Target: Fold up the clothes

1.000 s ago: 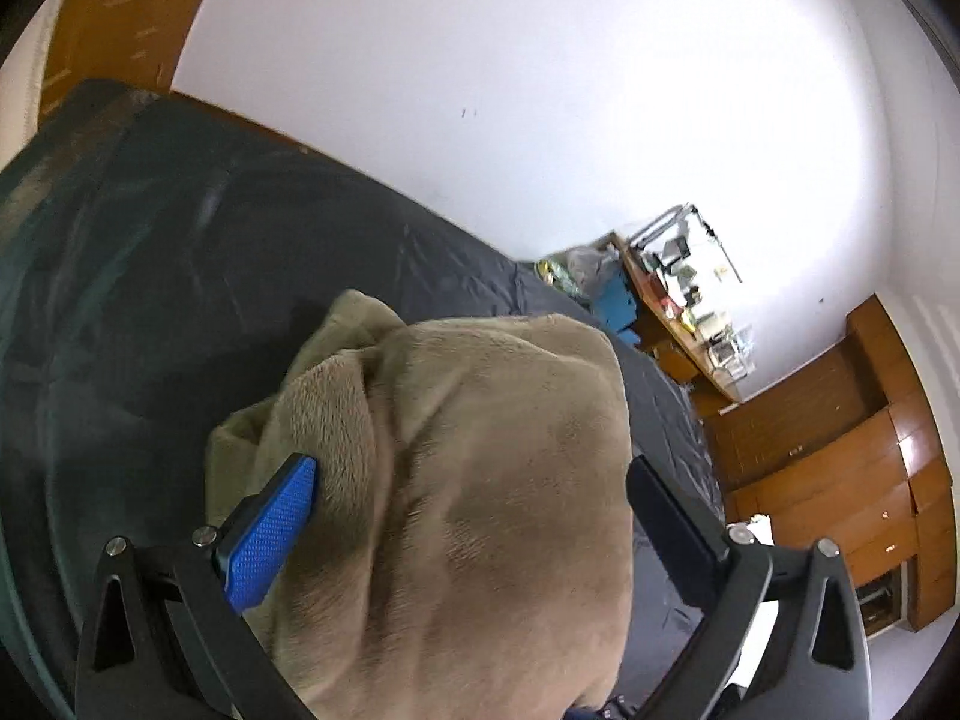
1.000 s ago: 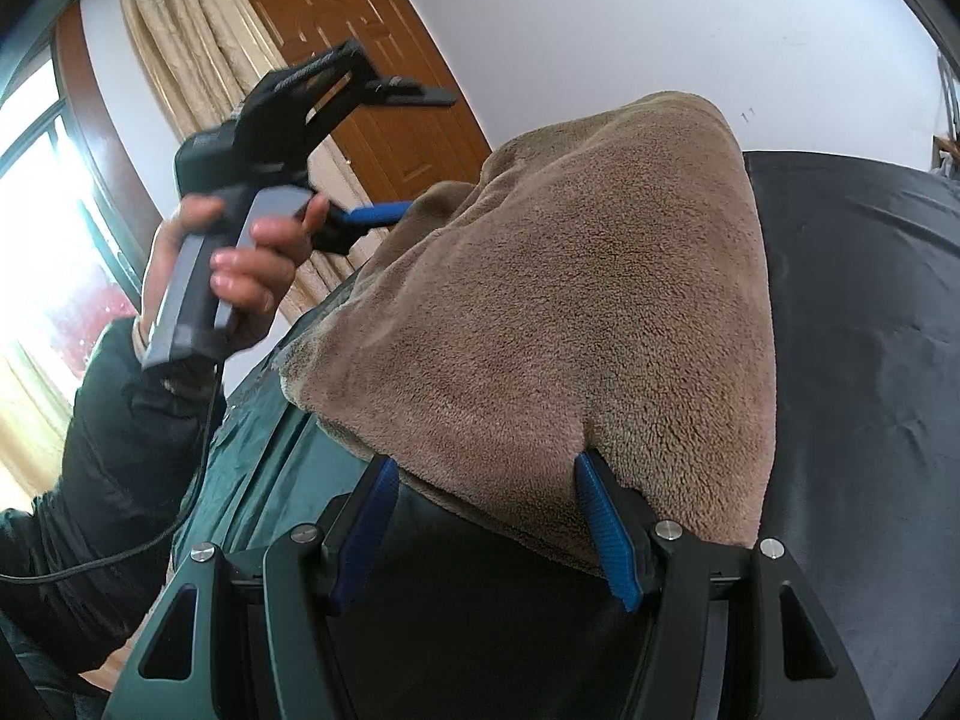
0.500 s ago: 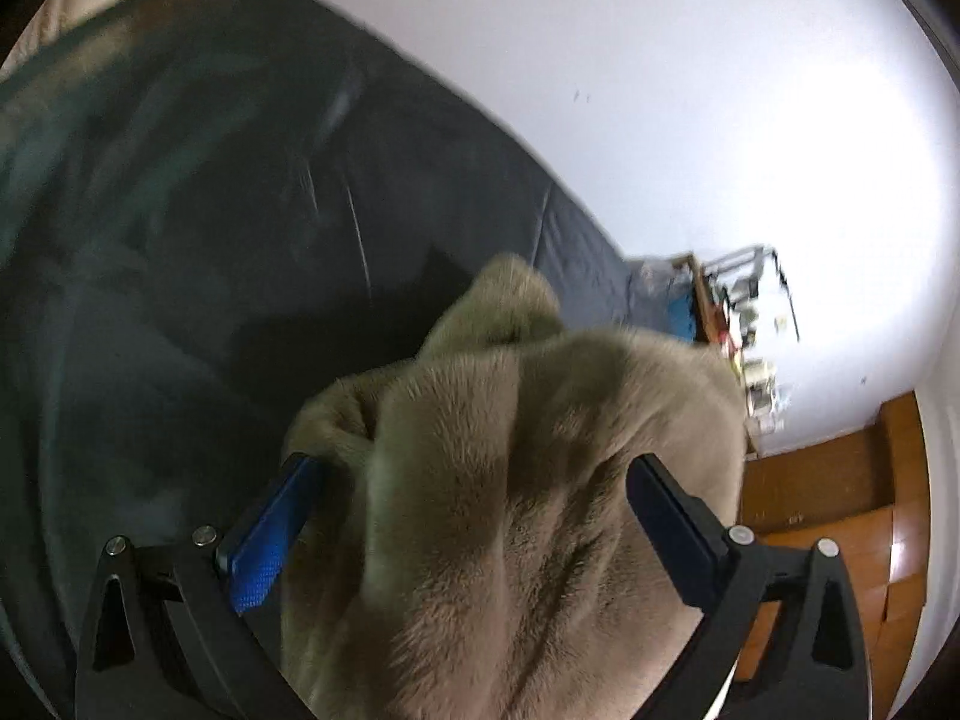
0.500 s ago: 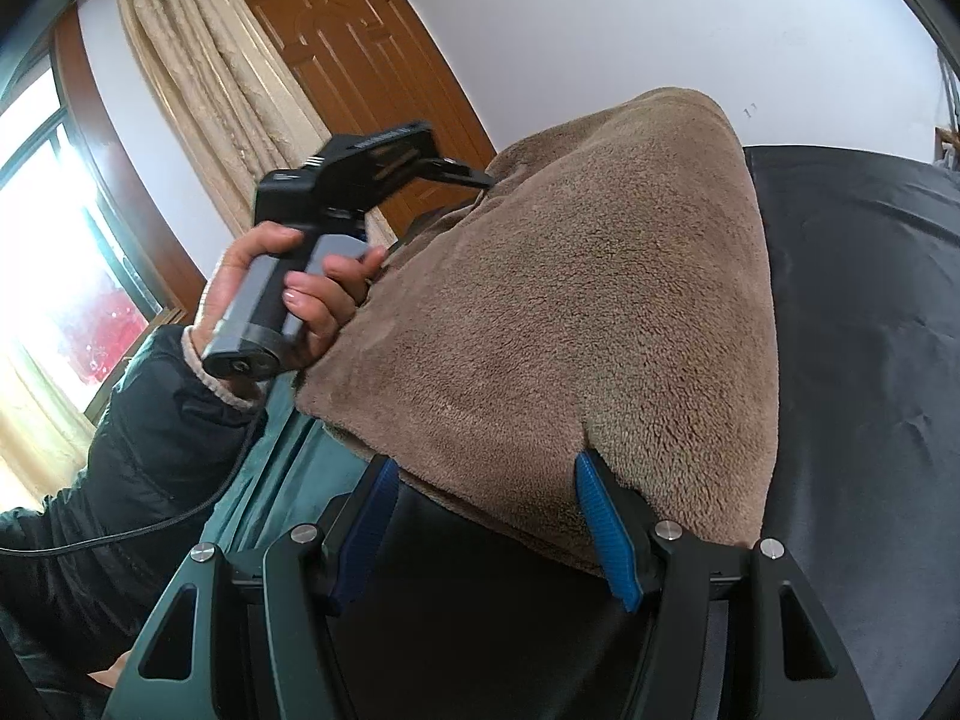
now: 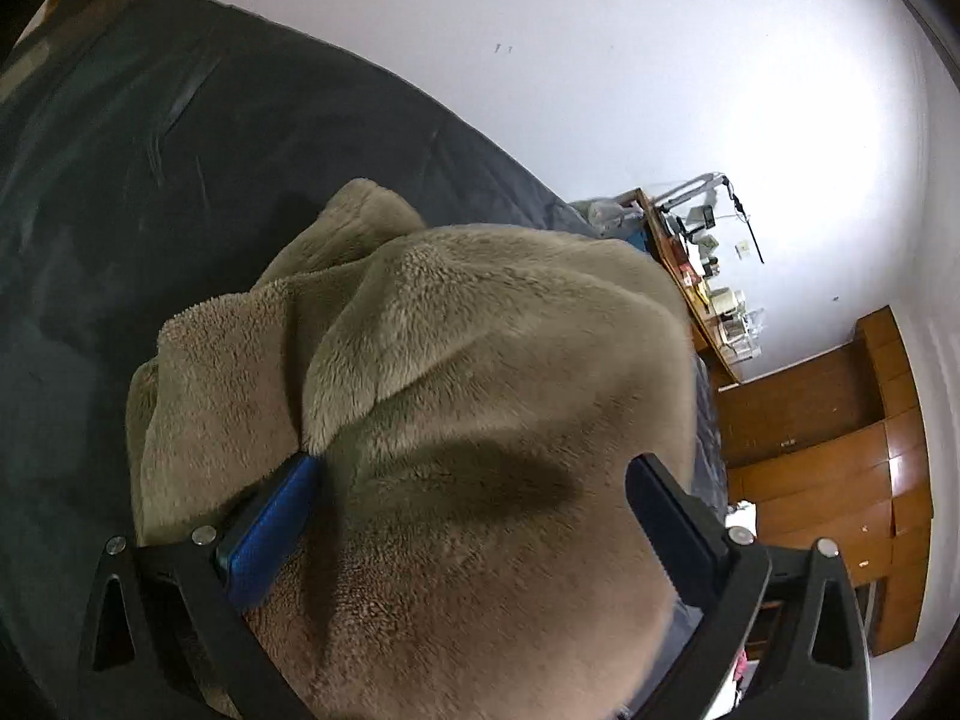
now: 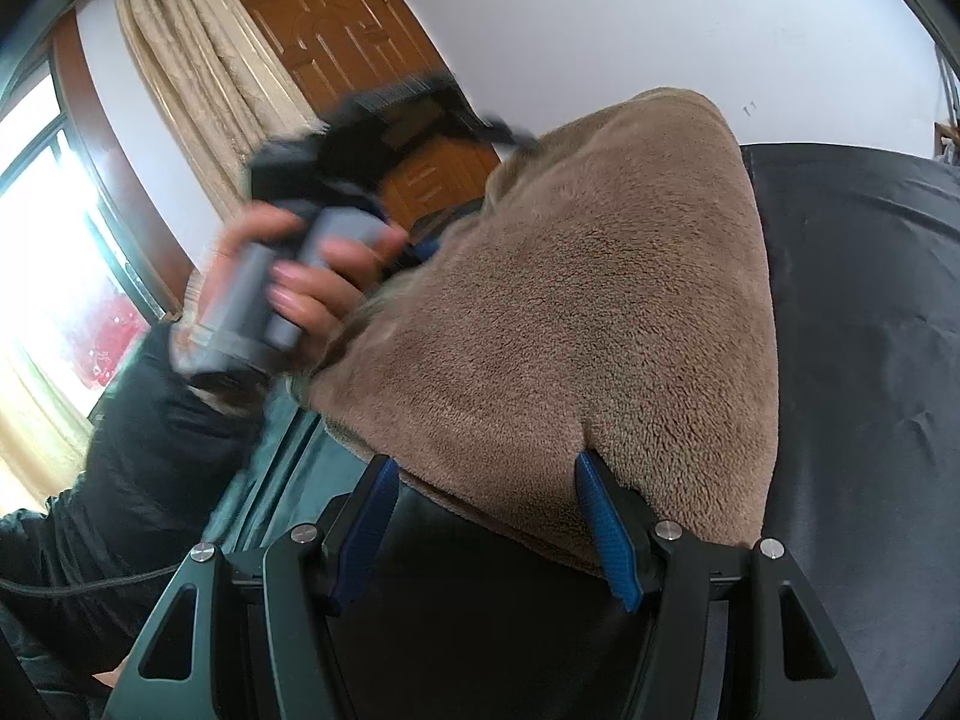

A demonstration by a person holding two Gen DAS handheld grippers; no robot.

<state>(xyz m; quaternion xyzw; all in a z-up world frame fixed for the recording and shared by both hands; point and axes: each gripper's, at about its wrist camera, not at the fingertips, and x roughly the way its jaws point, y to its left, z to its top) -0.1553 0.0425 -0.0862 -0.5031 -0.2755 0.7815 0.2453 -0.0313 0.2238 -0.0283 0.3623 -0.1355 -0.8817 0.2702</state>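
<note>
A tan fleece garment point(image 5: 480, 396) lies bunched on a dark bed cover point(image 5: 150, 150). My left gripper point(image 5: 474, 480) is open, its jaws wide apart, with the fleece filling the gap and folded over the blue left pad point(image 5: 270, 528). In the right wrist view the same garment point(image 6: 588, 312) spreads as a flat brown panel. My right gripper point(image 6: 486, 480) is open at the garment's near edge, the fleece resting over the right blue pad point(image 6: 600, 516). The left hand-held gripper point(image 6: 384, 138) shows blurred at the garment's far left corner.
The dark bed cover point(image 6: 870, 330) extends to the right. A wooden door point(image 6: 360, 60), a curtain point(image 6: 198, 90) and a bright window point(image 6: 54, 276) stand on the left. A cluttered desk point(image 5: 702, 276) and wooden cabinets point(image 5: 840, 450) stand beyond the bed.
My left gripper has swung down and pushed into the fleece, which now bunches over its left pad. The right gripper has stayed at the garment's edge.
</note>
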